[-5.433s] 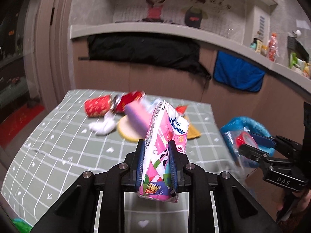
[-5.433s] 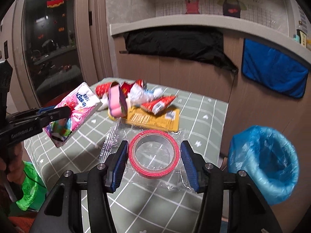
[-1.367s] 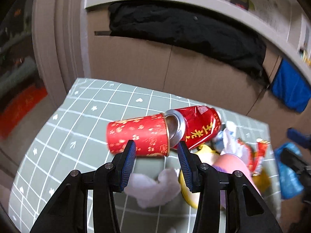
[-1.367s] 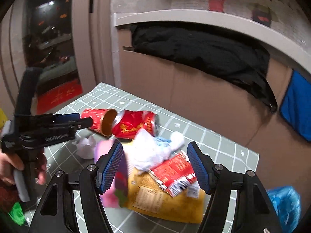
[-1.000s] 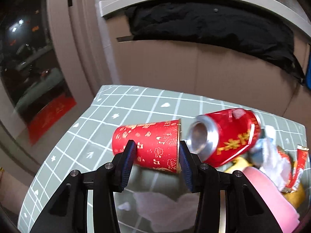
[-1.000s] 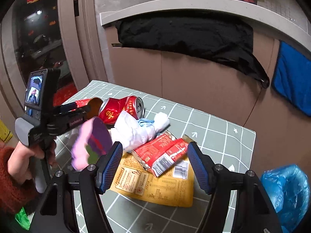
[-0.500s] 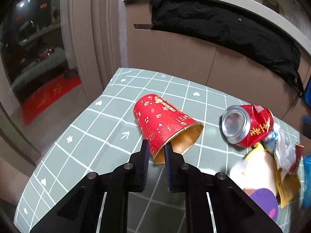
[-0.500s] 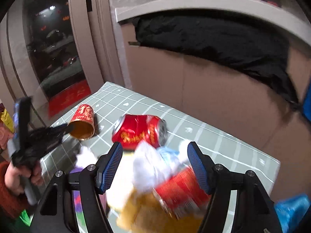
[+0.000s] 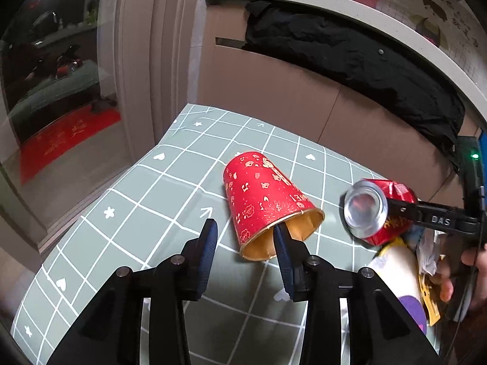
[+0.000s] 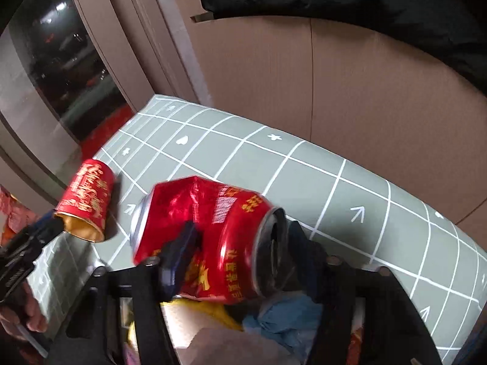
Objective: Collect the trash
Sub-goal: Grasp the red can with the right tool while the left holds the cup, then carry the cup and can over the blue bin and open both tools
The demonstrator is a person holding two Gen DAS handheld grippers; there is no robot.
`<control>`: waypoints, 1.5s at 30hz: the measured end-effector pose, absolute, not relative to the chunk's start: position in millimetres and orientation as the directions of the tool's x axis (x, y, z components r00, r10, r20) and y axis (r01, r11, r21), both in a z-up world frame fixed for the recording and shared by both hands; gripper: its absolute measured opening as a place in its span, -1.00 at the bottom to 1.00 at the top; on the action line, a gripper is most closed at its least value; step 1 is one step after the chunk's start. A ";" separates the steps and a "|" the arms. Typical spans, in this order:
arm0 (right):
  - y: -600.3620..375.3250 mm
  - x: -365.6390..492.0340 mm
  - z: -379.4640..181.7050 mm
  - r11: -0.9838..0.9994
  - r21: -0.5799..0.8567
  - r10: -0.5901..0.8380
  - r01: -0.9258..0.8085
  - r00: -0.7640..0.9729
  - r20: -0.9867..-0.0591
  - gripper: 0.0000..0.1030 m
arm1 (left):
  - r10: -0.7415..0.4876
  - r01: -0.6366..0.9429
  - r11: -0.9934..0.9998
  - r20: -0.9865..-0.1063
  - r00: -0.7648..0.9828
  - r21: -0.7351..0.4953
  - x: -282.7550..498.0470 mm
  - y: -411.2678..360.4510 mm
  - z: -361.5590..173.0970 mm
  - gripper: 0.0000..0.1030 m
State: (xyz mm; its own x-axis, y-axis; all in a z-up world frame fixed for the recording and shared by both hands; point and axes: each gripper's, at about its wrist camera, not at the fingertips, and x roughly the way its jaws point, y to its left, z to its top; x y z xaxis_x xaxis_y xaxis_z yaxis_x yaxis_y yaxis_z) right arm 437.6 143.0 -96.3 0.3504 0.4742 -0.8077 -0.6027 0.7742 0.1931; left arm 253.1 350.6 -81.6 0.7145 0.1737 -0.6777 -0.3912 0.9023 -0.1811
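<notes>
A red paper cup lies on its side on the green grid tablecloth, mouth toward me. My left gripper is open, its right finger at the cup's rim and its left finger clear of it. The cup also shows in the right wrist view. My right gripper is closed on a dented red can, which lies across its fingers. The can also shows in the left wrist view, held at the right.
A pile of trash lies at the table's right: a pink and white roll, yellow wrapper and crumpled blue-white tissue. A cardboard wall with black cloth stands behind the table. A doorway is at the left.
My left gripper has opened; its right finger now sits at the cup's mouth. My right gripper has closed in on the red can and gripped it.
</notes>
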 end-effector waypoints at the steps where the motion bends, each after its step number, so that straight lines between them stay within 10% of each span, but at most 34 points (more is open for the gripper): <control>1: 141.9 433.9 -92.4 0.774 0.183 0.476 -0.607 0.366 -0.800 0.05 | 0.180 -0.394 0.902 -0.677 0.714 -0.176 255.3 349.9 -81.2 -0.23; 18: 55.4 333.6 -0.4 0.792 0.100 0.508 -0.602 0.560 -0.654 0.05 | 0.235 -0.402 0.907 -0.636 0.735 -0.129 243.2 321.9 -56.1 -0.89; 45: -93.3 173.2 25.2 0.860 0.005 0.432 -0.511 0.722 -0.540 0.04 | -0.032 -0.050 0.986 -0.469 0.883 -0.162 90.4 134.8 26.9 -0.90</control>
State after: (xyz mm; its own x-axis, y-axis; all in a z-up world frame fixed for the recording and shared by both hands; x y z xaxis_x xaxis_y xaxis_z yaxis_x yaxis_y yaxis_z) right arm 173.2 -93.3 25.2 0.7221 0.4322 -0.5401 -0.5106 0.8598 0.0053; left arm 90.4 134.8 26.9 0.8828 -0.0323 -0.4687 -0.0498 0.9856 -0.1617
